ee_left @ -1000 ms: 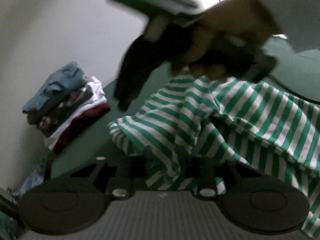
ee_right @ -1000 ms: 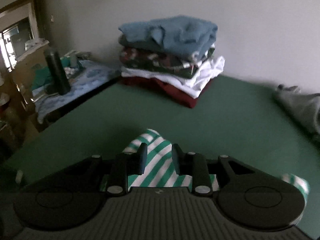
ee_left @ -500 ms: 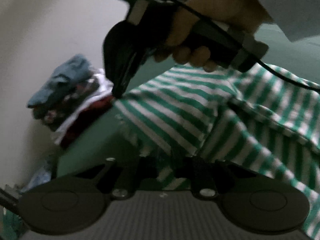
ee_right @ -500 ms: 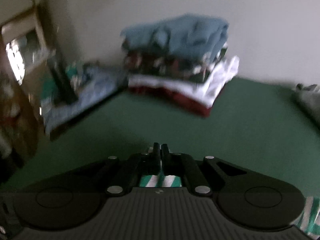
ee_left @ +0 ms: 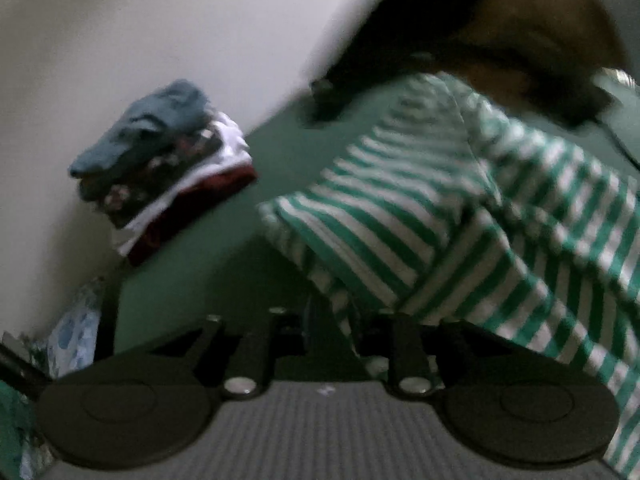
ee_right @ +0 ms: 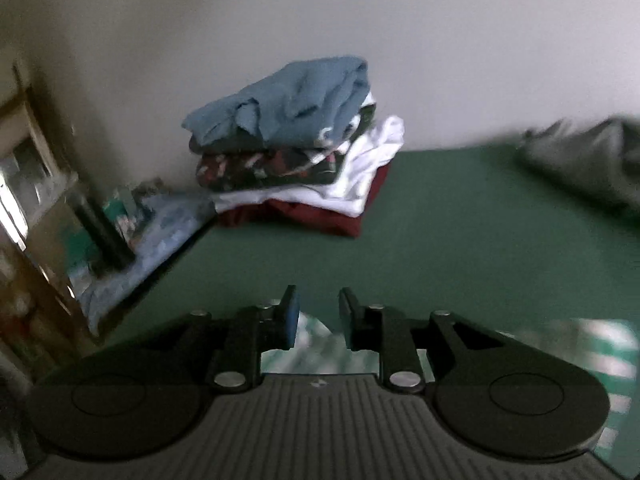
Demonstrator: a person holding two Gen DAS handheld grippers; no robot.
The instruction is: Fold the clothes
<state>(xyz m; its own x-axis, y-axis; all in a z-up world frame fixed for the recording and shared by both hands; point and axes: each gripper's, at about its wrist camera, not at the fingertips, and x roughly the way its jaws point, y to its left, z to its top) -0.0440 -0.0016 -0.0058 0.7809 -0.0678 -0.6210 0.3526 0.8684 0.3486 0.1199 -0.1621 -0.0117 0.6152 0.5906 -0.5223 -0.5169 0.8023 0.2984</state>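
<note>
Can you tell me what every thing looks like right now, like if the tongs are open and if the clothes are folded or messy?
Left tongs: gripping a fold of the striped shirt.
Right tongs: open, holding nothing.
Striped shirt: rumpled, partly lifted, not folded.
Pile of clothes: folded and stacked by the wall.
Blue top: on top of the pile, a bit wrinkled.
Grey cloth: crumpled on the green surface.

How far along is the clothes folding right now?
Done: a stack of folded clothes by the wall. In hand: the striped shirt, partly folded, with the right gripper open over it. Left: finishing that fold and the grey garment.
</note>
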